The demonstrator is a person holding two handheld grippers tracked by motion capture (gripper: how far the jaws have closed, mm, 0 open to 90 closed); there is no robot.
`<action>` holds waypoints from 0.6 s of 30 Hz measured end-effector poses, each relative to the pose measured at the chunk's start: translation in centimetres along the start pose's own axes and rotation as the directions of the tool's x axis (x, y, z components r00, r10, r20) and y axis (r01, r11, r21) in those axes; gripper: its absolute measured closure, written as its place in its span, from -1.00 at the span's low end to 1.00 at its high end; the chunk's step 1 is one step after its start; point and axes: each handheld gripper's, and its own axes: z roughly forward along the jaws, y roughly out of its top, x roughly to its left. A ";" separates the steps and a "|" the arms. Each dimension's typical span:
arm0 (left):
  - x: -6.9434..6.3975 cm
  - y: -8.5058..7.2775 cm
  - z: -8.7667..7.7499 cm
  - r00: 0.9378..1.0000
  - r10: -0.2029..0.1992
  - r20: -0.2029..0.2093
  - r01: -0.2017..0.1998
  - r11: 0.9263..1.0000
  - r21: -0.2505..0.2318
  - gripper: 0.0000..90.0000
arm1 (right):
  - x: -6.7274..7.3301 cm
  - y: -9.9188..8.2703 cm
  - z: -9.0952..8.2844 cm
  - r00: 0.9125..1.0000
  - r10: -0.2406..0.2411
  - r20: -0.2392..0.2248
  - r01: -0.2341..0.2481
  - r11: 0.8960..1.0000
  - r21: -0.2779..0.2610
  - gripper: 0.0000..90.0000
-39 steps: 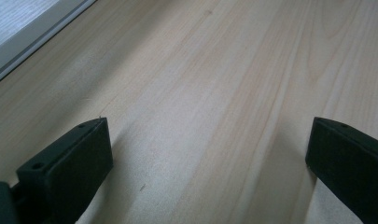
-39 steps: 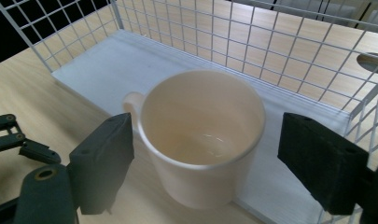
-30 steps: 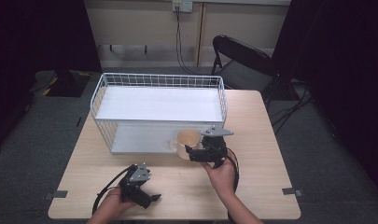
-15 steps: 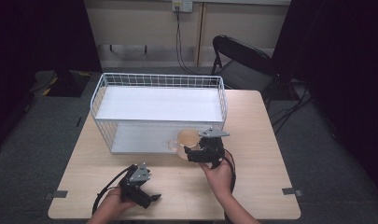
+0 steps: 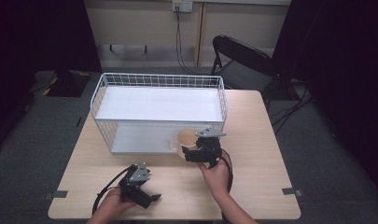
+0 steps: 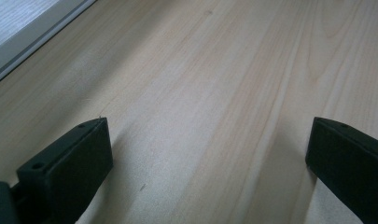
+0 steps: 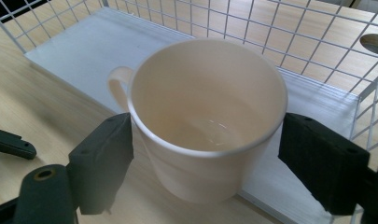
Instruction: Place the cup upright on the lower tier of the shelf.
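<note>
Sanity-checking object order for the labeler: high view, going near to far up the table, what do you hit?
left gripper → right gripper closed around the cup → white wire rack → black folding chair behind the table.
</note>
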 end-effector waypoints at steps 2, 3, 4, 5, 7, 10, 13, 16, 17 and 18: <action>0.0 0.0 0.0 1.000 0.000 0.000 0.000 1.000 0.000 -1.00 | 0.0 0.0 0.1 1.000 -0.002 0.004 0.002 1.000 0.007 -0.61; 0.0 0.0 0.0 1.000 0.000 0.000 0.000 1.000 0.000 -1.00 | 0.0 -0.1 0.2 1.000 -0.002 0.005 0.002 1.000 0.009 -0.60; 0.0 0.0 0.0 1.000 0.000 0.000 0.000 1.000 0.000 -1.00 | 0.0 -0.1 0.2 1.000 0.000 0.007 0.000 1.000 0.012 -0.58; 0.0 0.0 0.0 1.000 0.005 -0.001 -0.005 1.000 0.004 -1.00 | 0.0 -0.1 0.3 1.000 0.003 0.010 -0.003 1.000 0.015 -0.57; 0.0 0.0 0.0 1.000 0.000 0.000 0.000 1.000 0.000 -1.00 | -0.1 -0.2 0.3 1.000 0.003 0.011 -0.004 1.000 0.015 -0.53; 0.0 0.0 0.0 1.000 0.000 0.000 0.000 1.000 0.000 -1.00 | -0.2 -0.2 0.4 1.000 0.004 0.014 -0.004 1.000 0.014 -0.48; 0.0 0.0 0.0 1.000 0.000 0.000 0.000 1.000 0.000 -1.00 | -0.2 -0.2 0.4 1.000 0.005 0.018 -0.005 1.000 0.016 -0.40; 0.0 0.0 0.0 1.000 0.000 0.000 0.000 1.000 0.000 -1.00 | -0.3 -0.2 0.4 1.000 0.010 0.018 -0.010 1.000 0.015 -0.33; 0.0 0.0 0.0 1.000 0.000 0.000 0.000 1.000 0.000 -1.00 | -0.3 -0.2 0.4 1.000 0.009 0.018 -0.010 1.000 0.016 -0.32; 0.0 0.0 0.0 1.000 0.000 0.000 0.000 1.000 0.000 -1.00 | -0.3 -0.2 0.4 1.000 0.004 0.021 -0.004 1.000 0.019 -0.30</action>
